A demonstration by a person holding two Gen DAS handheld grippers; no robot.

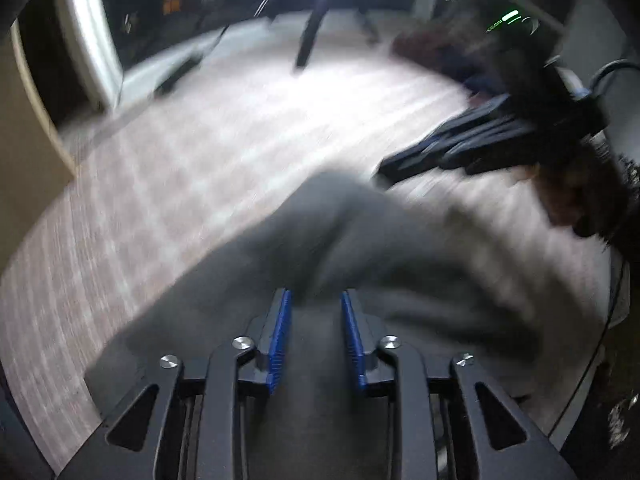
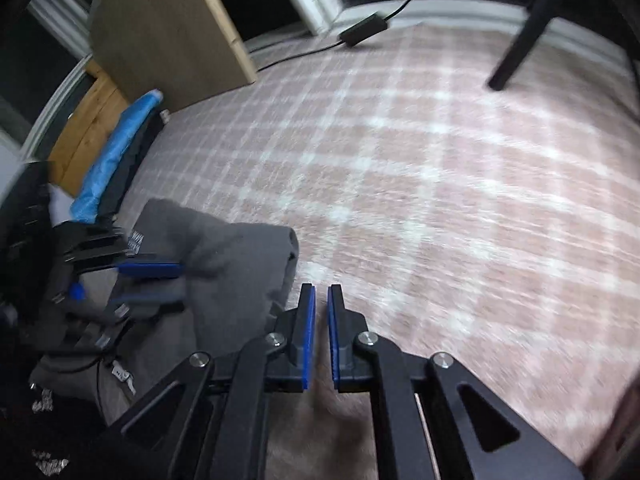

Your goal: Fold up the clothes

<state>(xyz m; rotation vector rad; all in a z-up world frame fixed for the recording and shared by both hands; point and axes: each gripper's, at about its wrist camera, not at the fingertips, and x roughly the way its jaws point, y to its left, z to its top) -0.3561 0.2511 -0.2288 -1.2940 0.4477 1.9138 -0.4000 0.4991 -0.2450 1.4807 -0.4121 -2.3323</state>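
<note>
the grey garment (image 1: 360, 248) lies bunched on the plaid rug (image 1: 224, 128), and what the next move turns on is where it sits relative to each pair of fingers. in the left wrist view the cloth rises as a hump straight ahead of the left gripper (image 1: 316, 300) and runs back between its blue fingers (image 1: 280, 332); the right wrist view shows the left gripper (image 2: 160, 284) from the side with a fold of the garment (image 2: 224, 264) between its pads, so it looks to be grasping the cloth, though blur keeps me from being sure how firmly. the right gripper (image 2: 321, 292) has its fingers (image 2: 307, 328) drawn almost together with only bare rug (image 2: 440, 184) showing in the narrow gap: clenched on nothing. the garment sits to the left of those fingers, just beside them, its nearest rolled edge close to the left fingertip, while open rug spreads ahead and to the right.

the heap's long axis seems to run from the left gripper back toward the lower left, where more grey cloth trails under cables. the left hand is plainly the nearer one. as i judge it, the right hand would need to open and shift left to take a second corner before any fold can be laid out.
</note>
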